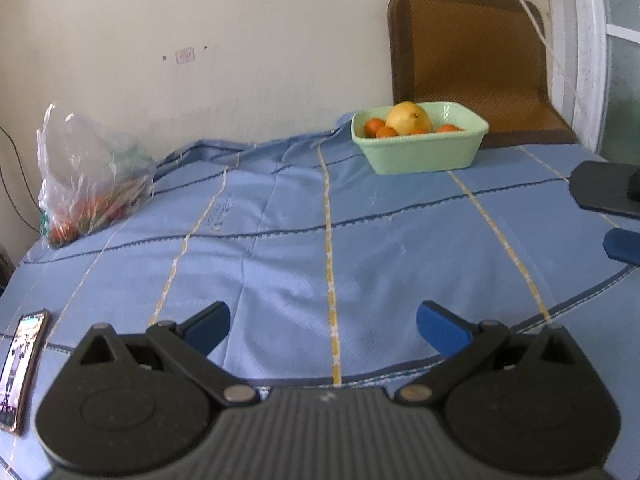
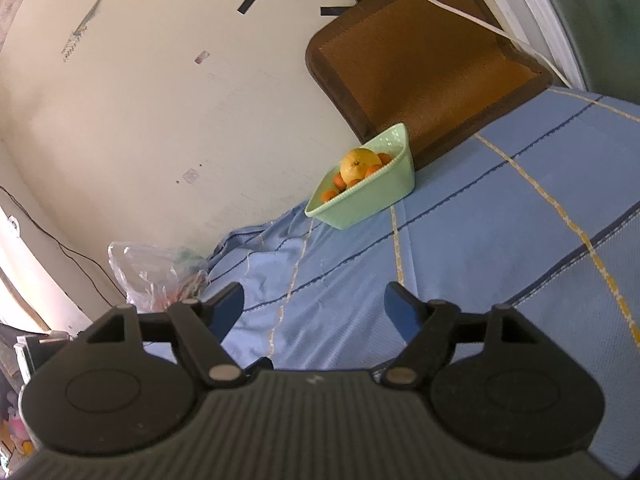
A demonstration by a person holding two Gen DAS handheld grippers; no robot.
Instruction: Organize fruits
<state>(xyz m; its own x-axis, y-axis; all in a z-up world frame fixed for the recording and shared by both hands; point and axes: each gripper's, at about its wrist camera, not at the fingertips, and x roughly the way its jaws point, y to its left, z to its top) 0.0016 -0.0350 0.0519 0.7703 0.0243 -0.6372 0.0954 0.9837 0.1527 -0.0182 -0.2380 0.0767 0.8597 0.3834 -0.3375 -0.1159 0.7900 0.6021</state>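
Note:
A pale green dish (image 1: 424, 152) stands at the far side of the blue-clothed table (image 1: 280, 248). It holds a large yellow fruit (image 1: 409, 117) and several small oranges (image 1: 375, 126). The right wrist view shows the dish (image 2: 372, 196) with the yellow fruit (image 2: 359, 165) too. My left gripper (image 1: 322, 326) is open and empty, low over the near part of the table. My right gripper (image 2: 314, 306) is open and empty, held above the table; its fingers (image 1: 608, 190) show at the right edge of the left wrist view.
A clear plastic bag (image 1: 86, 184) with orange and green contents lies at the table's far left by the wall, also in the right wrist view (image 2: 160, 276). A phone (image 1: 22, 364) lies at the near left. A brown chair (image 1: 468, 60) stands behind the dish.

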